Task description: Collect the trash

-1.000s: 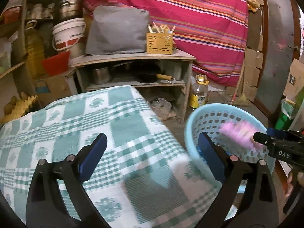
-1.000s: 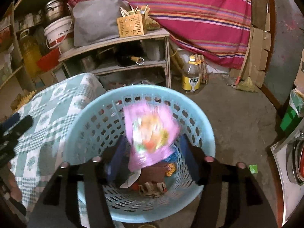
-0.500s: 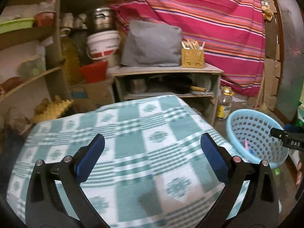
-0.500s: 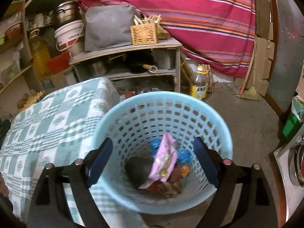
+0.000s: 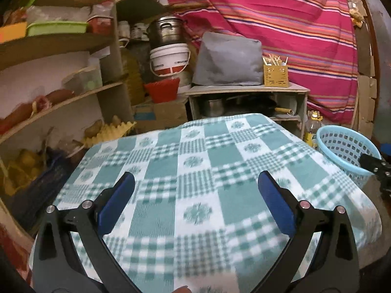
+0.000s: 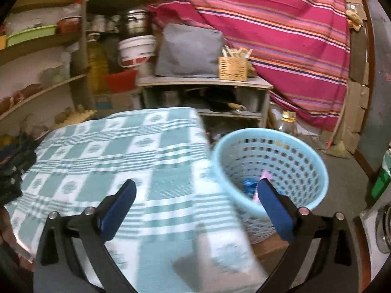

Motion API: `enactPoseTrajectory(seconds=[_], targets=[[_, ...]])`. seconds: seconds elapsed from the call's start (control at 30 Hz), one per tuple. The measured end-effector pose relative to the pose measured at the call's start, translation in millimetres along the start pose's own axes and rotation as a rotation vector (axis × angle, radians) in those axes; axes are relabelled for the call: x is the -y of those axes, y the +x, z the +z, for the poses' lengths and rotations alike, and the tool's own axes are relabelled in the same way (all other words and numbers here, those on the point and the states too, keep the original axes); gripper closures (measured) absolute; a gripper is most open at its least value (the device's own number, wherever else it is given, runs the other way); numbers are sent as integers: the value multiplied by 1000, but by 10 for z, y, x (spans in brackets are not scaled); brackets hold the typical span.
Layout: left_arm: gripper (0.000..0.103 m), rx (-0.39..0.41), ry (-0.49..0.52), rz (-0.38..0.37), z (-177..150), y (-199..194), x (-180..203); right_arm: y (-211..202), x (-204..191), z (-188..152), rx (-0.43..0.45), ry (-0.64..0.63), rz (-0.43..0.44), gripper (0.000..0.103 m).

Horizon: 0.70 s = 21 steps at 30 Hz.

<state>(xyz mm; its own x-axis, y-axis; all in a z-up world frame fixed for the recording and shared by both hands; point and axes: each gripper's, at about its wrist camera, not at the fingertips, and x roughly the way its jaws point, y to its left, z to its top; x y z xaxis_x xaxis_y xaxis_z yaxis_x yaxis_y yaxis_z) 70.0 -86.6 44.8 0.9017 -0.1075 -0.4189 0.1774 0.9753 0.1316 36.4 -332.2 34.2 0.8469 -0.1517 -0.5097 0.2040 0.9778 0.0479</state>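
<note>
A green-and-white checked cloth (image 5: 195, 171) with small flower motifs is the landmark. Right of it stands a pale blue perforated basket (image 6: 281, 161) holding pink and blue scraps. Behind it hangs a magenta curtain (image 5: 281, 24) striped orange, white and purple, beside a grey cover (image 5: 227, 58).

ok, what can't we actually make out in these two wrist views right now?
- Basket contents: right wrist view, the near rim and the right gripper's finger hide all but blue and pink scraps.
- Basket interior: left wrist view, cut off by the frame edge.
- Tablecloth near edge: both views, blurred.
- Bottle label: too small.
</note>
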Motion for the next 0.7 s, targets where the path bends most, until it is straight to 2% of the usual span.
enactPoseTrajectory(seconds=[0.17, 0.23, 0.33, 0.47, 0.53, 0.7], targets=[[5, -9, -3, 9, -285, -192, -119, -102, -425, -211, 32, -47, 27, 5], [5, -18, -9, 11, -405, -250, -172, -164, -565, -265, 64, -77, 30, 5], [5, -5, -22, 26, -536, -320, -248, -257, -776, -310, 111, -126, -12, 5], [5, 6, -48, 52, -621, -374, -368, -390, -920, -388, 179, -153, 3, 5], [5, 11, -72, 56, -644, -386, -453, -394, -982, -429, 180, -170, 26, 5], [5, 20, -113, 61, -704, -331, -555, -313, -1044, -542, 130, -162, 16, 5]])
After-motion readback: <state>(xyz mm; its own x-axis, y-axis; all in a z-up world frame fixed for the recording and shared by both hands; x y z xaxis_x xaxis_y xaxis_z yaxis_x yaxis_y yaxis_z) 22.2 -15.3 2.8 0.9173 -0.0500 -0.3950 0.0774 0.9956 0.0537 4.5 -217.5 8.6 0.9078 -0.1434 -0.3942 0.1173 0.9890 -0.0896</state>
